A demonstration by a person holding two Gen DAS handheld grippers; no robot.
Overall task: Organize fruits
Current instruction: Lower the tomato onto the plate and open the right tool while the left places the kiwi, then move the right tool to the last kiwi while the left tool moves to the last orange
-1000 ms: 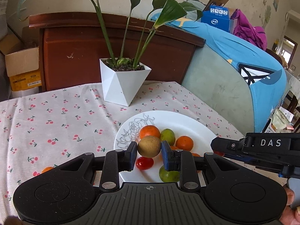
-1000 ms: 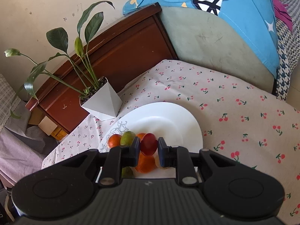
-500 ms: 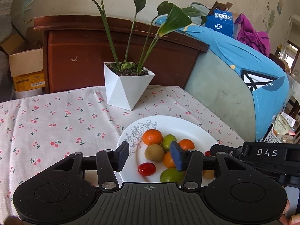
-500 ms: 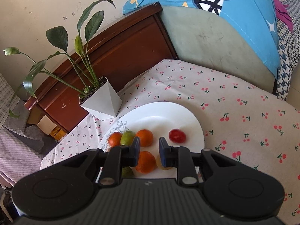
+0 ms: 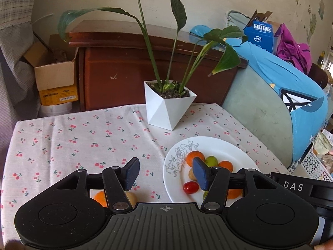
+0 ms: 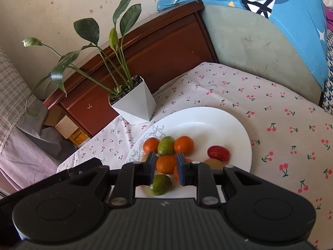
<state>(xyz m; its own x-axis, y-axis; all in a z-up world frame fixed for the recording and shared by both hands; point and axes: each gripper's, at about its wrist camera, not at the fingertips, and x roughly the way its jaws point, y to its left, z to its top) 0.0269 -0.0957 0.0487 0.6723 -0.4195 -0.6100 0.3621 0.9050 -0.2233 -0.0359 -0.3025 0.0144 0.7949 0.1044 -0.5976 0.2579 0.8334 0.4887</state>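
- Orange and tan show under the left finger of the left gripper [image 5: 164, 171]: a small orange [image 5: 100, 196] and a brownish fruit [image 5: 131, 198] lie loose on the cherry-print surface [image 5: 62, 141], not yet on the plate. The jaws stand wide with nothing between them, which suits reaching for one of these strays.
- The white plate [image 5: 218, 145] sits off the right jaw of that gripper; a red tomato [image 5: 190, 187] lies just beside that jaw, with the gathered fruit beyond.
- The potted plant [image 5: 169, 108] stands well ahead of the jaws, near the surface's far edge, out of the working path.
- The right gripper [image 6: 166, 167] hangs over the plate's near side, jaws narrowly parted and gripping nothing; an orange [image 6: 165, 164] shows in the gap and a green fruit [image 6: 160, 185] lies just below it.
- Right of those jaws rests a second red tomato [image 6: 218, 152], apart from the cluster, likely set where the plate had room.
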